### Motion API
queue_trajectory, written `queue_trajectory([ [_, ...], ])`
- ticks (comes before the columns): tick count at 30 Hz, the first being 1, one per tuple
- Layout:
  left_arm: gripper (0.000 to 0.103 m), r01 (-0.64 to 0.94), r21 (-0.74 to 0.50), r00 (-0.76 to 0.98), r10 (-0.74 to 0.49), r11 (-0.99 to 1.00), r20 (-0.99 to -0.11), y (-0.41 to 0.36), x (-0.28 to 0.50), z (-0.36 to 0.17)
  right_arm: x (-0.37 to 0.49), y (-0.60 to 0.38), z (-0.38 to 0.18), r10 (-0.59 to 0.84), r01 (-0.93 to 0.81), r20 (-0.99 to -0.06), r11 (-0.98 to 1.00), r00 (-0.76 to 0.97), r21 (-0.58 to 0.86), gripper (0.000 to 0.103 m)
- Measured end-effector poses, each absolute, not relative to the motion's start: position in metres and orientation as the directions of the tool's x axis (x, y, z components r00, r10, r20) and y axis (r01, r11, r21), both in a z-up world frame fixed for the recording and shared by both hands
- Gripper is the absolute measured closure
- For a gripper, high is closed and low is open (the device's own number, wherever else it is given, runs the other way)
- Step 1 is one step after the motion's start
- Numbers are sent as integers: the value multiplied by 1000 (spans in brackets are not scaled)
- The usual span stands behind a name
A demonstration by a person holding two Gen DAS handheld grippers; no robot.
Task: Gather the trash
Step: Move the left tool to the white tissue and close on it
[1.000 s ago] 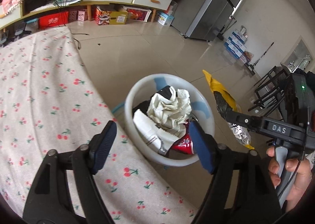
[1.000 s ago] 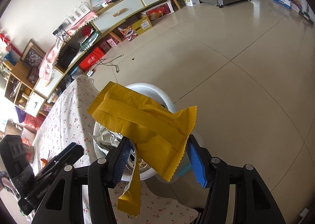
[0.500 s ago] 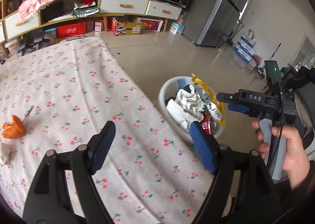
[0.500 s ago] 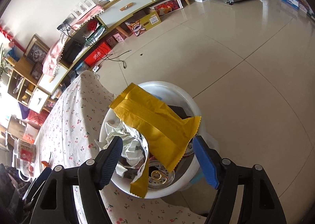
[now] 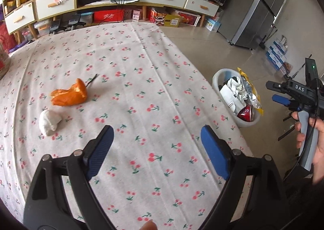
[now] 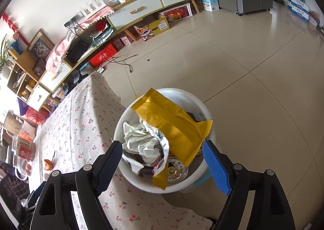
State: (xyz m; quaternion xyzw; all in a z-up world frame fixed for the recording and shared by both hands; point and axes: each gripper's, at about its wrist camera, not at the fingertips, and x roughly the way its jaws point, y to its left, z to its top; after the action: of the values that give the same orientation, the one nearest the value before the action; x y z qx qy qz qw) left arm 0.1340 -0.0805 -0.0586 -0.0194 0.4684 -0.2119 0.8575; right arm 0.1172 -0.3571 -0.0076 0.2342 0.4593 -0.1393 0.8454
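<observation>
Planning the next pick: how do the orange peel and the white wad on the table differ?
The orange peel is bright orange, larger and curled open; the white wad is pale, smaller and balled up. The peel lies farther from the left hand-held gripper than the wad. Both rest on the tablecloth, apart, ungripped.

Home living room (sideboard (image 5: 113,1), fridge (image 5: 261,7))
</observation>
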Motion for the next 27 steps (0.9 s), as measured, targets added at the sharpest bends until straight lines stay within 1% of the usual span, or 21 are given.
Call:
queue_trajectory([
  [6, 10, 317, -179, 487, -322, 931, -812, -47, 130, -62, 121, -334, 0, -35, 429, -841, 871, 540, 239, 20],
  [17, 10, 200, -119, 483, -204, 973, -852, 7, 139, -75, 138, -281, 8, -25, 327, -838, 927, 545, 185, 20],
  [25, 9, 122, -107, 454, -152, 987, -878, 31, 152, -86, 158, -232, 1, 6, 227, -854, 963, 519, 144, 19],
  [27, 9, 109, -96, 459, -136, 989, -878, 35, 156, -88, 163, -220, -1, 0, 202, -857, 972, 515, 122, 13],
])
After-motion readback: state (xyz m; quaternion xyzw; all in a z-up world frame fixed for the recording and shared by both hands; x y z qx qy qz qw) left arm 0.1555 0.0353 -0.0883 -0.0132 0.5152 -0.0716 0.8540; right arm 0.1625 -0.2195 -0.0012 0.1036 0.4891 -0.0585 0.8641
